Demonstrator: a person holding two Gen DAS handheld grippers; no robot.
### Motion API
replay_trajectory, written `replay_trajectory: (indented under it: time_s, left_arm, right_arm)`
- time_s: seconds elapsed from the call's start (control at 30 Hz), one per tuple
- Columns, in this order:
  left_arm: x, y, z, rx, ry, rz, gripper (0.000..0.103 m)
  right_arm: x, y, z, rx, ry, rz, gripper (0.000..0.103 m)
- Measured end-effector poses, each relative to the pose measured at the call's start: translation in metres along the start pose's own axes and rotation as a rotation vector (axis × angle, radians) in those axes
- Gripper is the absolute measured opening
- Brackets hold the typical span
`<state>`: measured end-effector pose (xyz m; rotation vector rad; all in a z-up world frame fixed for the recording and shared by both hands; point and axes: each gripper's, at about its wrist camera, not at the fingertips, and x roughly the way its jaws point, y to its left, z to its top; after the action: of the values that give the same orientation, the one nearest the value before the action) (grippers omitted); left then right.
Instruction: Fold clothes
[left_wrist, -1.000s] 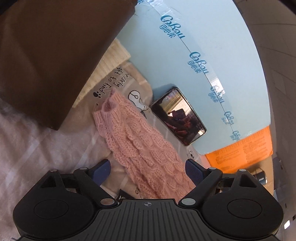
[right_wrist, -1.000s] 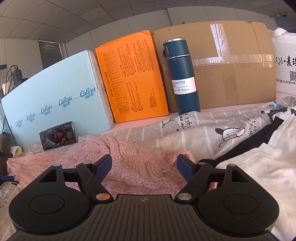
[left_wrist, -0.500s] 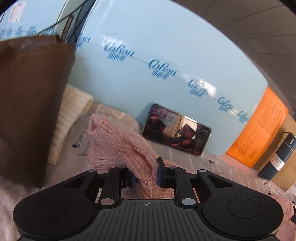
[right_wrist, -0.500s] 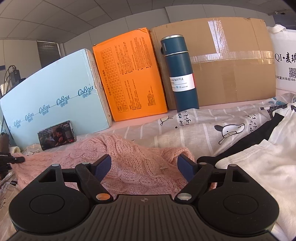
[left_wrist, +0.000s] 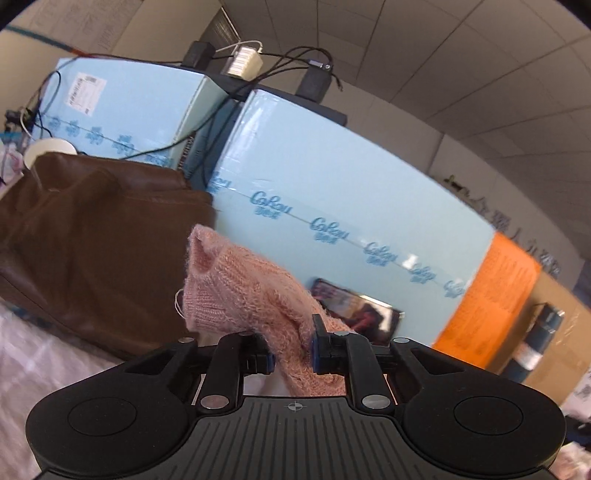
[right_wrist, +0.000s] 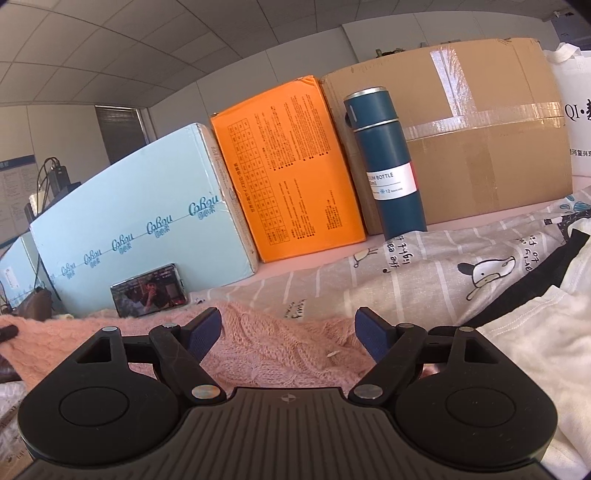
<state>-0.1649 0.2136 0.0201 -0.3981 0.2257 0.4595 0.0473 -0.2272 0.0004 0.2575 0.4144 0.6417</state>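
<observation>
My left gripper (left_wrist: 293, 352) is shut on the sleeve of a pink knitted sweater (left_wrist: 243, 291) and holds it lifted, the cuff end sticking up and left. In the right wrist view the sweater's body (right_wrist: 266, 343) lies on a printed striped sheet (right_wrist: 443, 258). My right gripper (right_wrist: 288, 334) is open just above the sweater's body. The left gripper's tip shows at the far left edge (right_wrist: 7, 334), with the sleeve stretched toward it.
A brown leather bag (left_wrist: 92, 240) stands on the left. Light-blue boxes (left_wrist: 351, 221), an orange box (right_wrist: 288, 166), a cardboard box (right_wrist: 480, 140) and a blue bottle (right_wrist: 388, 166) line the back. A phone (right_wrist: 147, 291) leans on the blue box. White and black clothes (right_wrist: 535, 325) lie right.
My left gripper went from open over the sleeve to shut on it, then lifted it and tilted up. The right gripper stayed open and barely moved.
</observation>
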Motion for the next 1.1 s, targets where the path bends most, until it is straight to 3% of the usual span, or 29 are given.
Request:
replay_trajectory:
  time_s: [0.17,0.27,0.33,0.47,0.63,0.8,0.83,1.0,1.1]
  left_arm:
    - [0.016,-0.014,-0.013,0.180,0.025,0.105,0.019]
    - [0.015,-0.026,-0.017,0.264,0.003,0.120,0.019]
    - [0.015,-0.032,-0.018,0.294,-0.008,0.116,0.019]
    - [0.012,-0.051,-0.024,0.366,-0.026,0.088,0.019]
    - [0.011,-0.081,-0.033,0.464,-0.034,0.021,0.019]
    - [0.015,-0.104,-0.050,0.556,0.016,-0.052,0.021]
    - [0.015,-0.108,-0.054,0.567,0.028,-0.068,0.023]
    - [0.012,-0.121,-0.068,0.641,0.046,-0.140,0.072]
    - [0.008,-0.127,-0.071,0.661,0.045,-0.182,0.082]
  right_arm:
    - [0.000,0.031,0.012,0.033,0.028,0.158,0.078]
    - [0.020,0.048,0.015,0.086,0.124,0.281,0.078]
    - [0.041,0.056,0.011,0.105,0.201,0.294,0.078]
    - [0.083,0.053,-0.010,0.111,0.330,0.188,0.077]
    - [0.068,0.055,-0.016,0.060,0.269,0.222,0.080]
    - [0.057,0.053,-0.014,0.066,0.228,0.236,0.081]
    - [0.056,0.052,-0.013,0.067,0.222,0.235,0.081]
    - [0.053,0.053,-0.011,0.071,0.210,0.245,0.081]
    - [0.051,0.054,-0.011,0.067,0.205,0.249,0.081]
